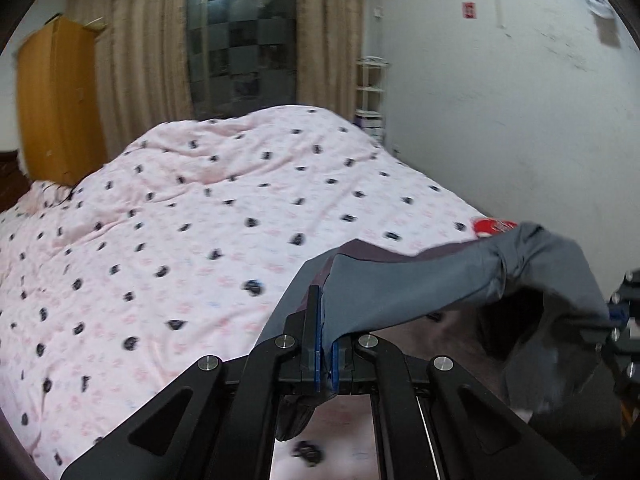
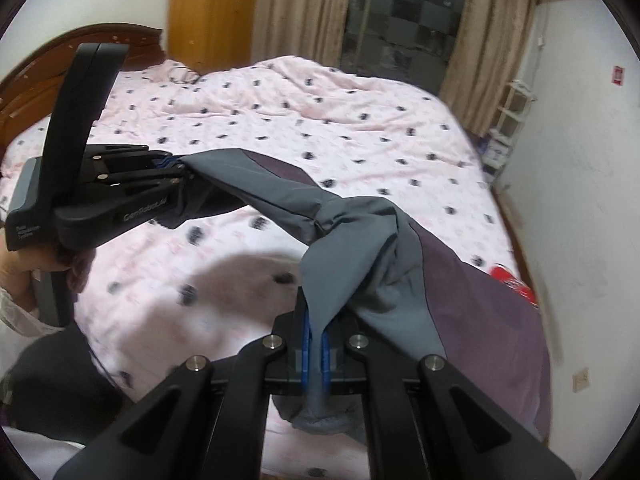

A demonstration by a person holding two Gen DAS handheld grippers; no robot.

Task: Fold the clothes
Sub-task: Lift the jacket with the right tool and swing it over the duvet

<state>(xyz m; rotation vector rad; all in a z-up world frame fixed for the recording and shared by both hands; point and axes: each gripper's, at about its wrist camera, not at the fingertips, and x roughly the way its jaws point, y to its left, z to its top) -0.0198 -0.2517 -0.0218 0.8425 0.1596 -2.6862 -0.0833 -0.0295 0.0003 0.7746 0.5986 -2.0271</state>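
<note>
A grey and purple garment (image 2: 360, 224) hangs between both grippers above the pink bedcover (image 2: 320, 120). My left gripper (image 1: 326, 320) is shut on one grey edge of the garment (image 1: 400, 292), the cloth pinched between its blue pads. In the right wrist view the left gripper (image 2: 176, 168) is at the left, held by a hand, with the cloth stretched from it. My right gripper (image 2: 316, 336) is shut on another grey fold, and a bunch of fabric hangs below its pads. The purple part trails down to the right onto the bed.
The bed with its dotted pink cover (image 1: 200, 220) fills most of the view. A red item (image 1: 494, 226) lies at the bed's right edge by the white wall (image 1: 500, 120). A wooden wardrobe (image 1: 56, 100), curtains (image 1: 328, 32), a white shelf (image 1: 370, 92) and a wooden headboard (image 2: 48, 64) stand behind.
</note>
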